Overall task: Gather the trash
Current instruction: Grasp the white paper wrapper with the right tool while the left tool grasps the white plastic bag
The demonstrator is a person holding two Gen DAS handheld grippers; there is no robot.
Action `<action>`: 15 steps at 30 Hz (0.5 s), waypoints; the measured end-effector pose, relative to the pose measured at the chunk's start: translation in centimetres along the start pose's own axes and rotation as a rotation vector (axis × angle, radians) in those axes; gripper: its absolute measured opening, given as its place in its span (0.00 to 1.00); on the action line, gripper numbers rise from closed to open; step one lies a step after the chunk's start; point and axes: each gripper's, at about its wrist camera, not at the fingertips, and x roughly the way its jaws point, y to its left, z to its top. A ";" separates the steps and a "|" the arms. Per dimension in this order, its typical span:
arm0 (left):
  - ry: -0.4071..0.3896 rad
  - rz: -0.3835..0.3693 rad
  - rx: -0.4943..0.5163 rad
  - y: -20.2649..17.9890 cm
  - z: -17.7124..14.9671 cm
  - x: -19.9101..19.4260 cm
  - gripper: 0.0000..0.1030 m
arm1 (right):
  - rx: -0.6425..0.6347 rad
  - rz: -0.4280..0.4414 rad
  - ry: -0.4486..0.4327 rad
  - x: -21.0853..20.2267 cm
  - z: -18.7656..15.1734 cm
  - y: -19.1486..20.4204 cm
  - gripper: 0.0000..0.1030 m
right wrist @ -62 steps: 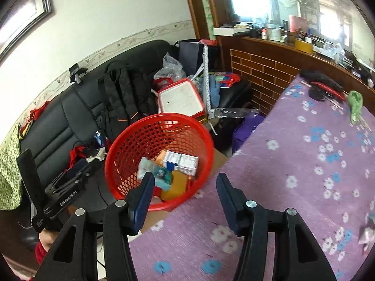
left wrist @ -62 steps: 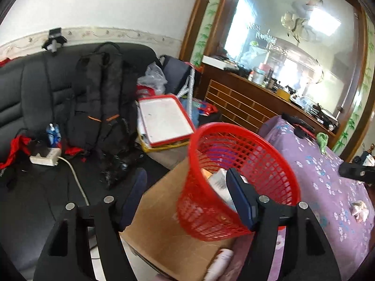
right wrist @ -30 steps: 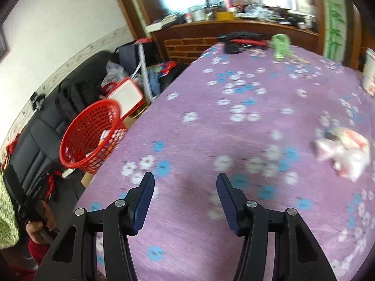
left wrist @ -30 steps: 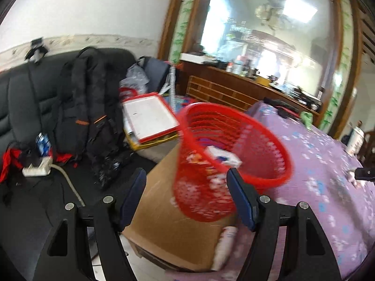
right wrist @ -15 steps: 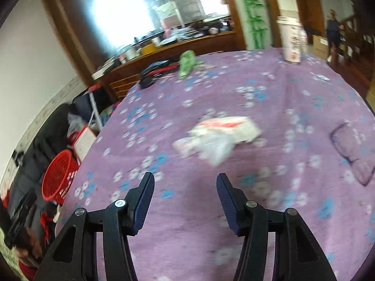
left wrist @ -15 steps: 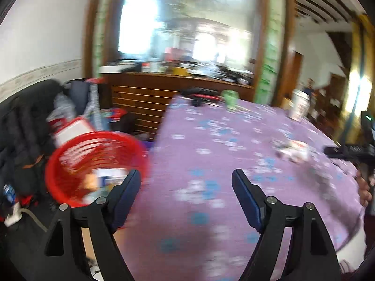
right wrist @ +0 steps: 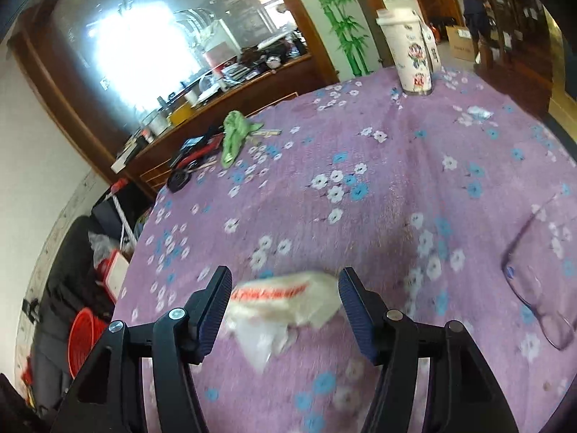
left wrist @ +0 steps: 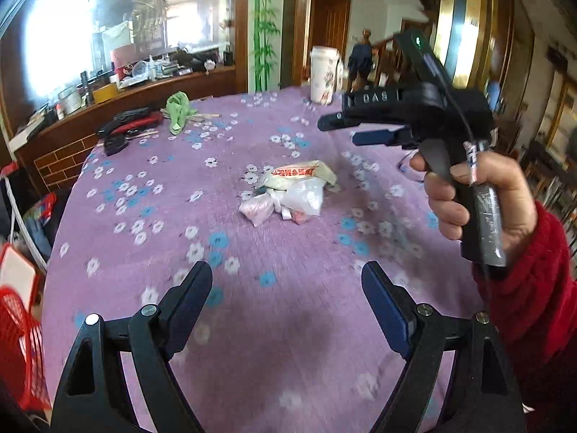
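A purple flowered tablecloth [left wrist: 288, 342] lies under both grippers. The left gripper [left wrist: 286, 281] is opening wide, empty, well short of the trash pile [left wrist: 288, 195]. The right gripper [right wrist: 285, 288] is opening with the trash pile [right wrist: 285, 303] between its jaws, pads not pressing.

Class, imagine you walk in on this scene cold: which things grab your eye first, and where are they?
First, the crumpled pile of wrappers and plastic bags mid-table on the purple flowered tablecloth. The right gripper, jaws opening, straddles it without touching. A tall white floral cup stands at the far edge.
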 end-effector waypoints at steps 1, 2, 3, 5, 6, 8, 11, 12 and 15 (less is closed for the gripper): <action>0.010 0.009 0.013 -0.1 0.4 0.8 0.81 | 0.011 0.013 0.002 0.7 0.2 -0.5 0.64; 0.021 0.024 0.033 -0.1 0.9 2.1 0.81 | 0.026 0.027 0.003 1.4 0.3 -1.2 0.64; 0.027 0.043 0.052 0.0 1.3 3.2 0.81 | 0.036 0.038 -0.001 1.9 0.2 -1.8 0.64; 0.064 0.051 0.083 0.1 2.4 6.0 0.81 | 0.045 0.054 -0.006 2.5 0.2 -2.8 0.64; 0.081 0.041 0.086 0.5 2.9 7.2 0.81 | 0.049 0.059 -0.008 2.6 0.2 -3.2 0.64; 0.111 0.007 0.086 1.2 3.7 9.8 0.81 | 0.051 0.074 -0.017 2.6 0.1 -3.8 0.64; 0.120 0.003 0.117 1.0 4.7 12.3 0.81 | 0.067 0.061 -0.033 2.2 0.1 -4.9 0.64; 0.128 -0.006 0.135 0.8 4.9 13.2 0.81 | 0.087 0.067 -0.035 2.1 0.1 -5.3 0.64; 0.141 -0.039 0.164 0.4 5.4 14.9 0.75 | 0.144 0.119 -0.007 2.6 0.2 -6.3 0.64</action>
